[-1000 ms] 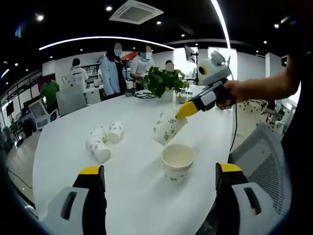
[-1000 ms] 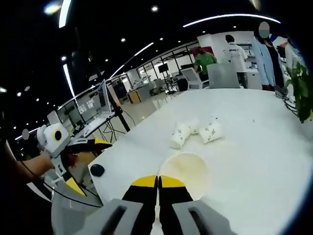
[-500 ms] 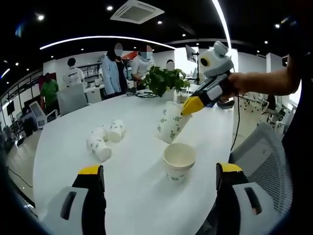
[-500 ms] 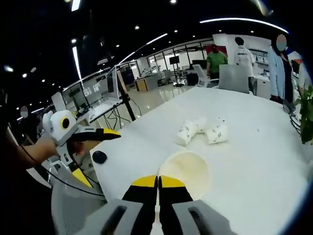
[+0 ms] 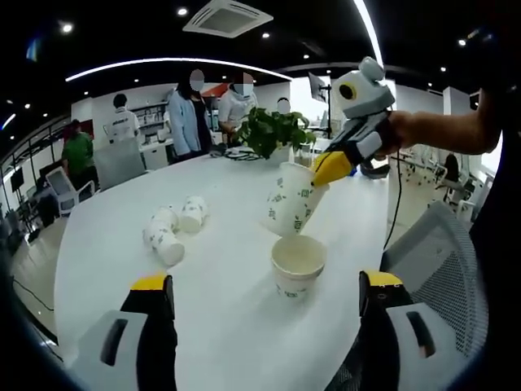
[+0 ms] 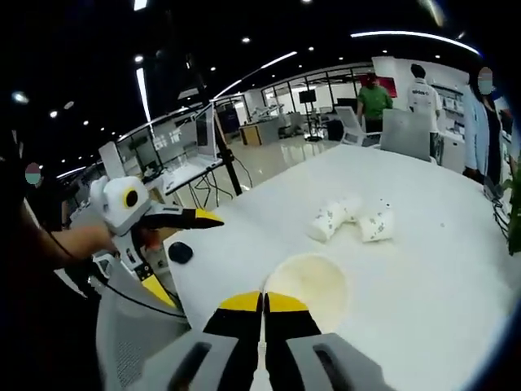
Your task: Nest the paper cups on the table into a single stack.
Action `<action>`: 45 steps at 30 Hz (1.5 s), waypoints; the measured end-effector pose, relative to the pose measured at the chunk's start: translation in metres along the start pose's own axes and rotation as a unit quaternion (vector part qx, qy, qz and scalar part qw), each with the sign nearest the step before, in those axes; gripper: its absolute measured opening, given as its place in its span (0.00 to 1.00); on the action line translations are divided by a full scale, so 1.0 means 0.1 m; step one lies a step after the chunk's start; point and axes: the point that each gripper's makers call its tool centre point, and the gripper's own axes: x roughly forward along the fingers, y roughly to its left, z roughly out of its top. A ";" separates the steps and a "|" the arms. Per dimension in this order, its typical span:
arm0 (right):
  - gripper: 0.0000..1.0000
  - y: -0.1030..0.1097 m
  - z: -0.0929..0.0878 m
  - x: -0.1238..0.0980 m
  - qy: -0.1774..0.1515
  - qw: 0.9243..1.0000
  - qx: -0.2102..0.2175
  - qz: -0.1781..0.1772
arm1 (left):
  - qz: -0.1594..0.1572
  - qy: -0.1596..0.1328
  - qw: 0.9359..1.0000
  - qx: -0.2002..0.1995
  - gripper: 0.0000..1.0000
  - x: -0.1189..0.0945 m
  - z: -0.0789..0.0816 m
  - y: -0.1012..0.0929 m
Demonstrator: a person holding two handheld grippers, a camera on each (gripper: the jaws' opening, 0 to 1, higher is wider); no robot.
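Note:
A white paper cup with green print (image 5: 297, 265) stands upright on the white table (image 5: 220, 318). Just above it hangs a second cup (image 5: 290, 202), nearly upright and mouth up, pinched at its rim by my right gripper (image 5: 322, 173). In the right gripper view my right gripper (image 6: 263, 302) is shut on that rim, and I look down into the cup's mouth (image 6: 309, 283). Two more cups (image 5: 163, 238) (image 5: 192, 217) lie on their sides at the left. My left gripper (image 5: 264, 285) is wide open near the table's edge, holding nothing; it appears as the left gripper (image 6: 192, 259) in the right gripper view.
A potted plant (image 5: 273, 132) stands at the far side of the table, with several people behind it. A mesh chair (image 5: 435, 261) is at the table's right edge. The lying cups (image 6: 332, 220) (image 6: 377, 222) and a small black object (image 6: 181, 252) also rest on the table (image 6: 423, 309).
My right gripper has raised the held cup, turned it more upright and brought it over the standing cup. The left gripper has stayed open in place.

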 end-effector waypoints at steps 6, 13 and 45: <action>0.00 0.08 -0.06 0.00 0.018 1.000 -0.012 0.012 | -0.001 0.001 1.000 0.001 0.93 0.01 0.01 -0.03; 0.00 0.13 -0.16 0.04 0.042 0.998 -0.028 0.022 | 0.000 0.001 1.000 0.001 0.93 0.01 0.00 -0.02; 0.00 0.25 -0.48 0.39 0.119 0.984 -0.128 0.033 | 0.008 0.006 1.000 -0.004 0.92 -0.03 -0.06 0.01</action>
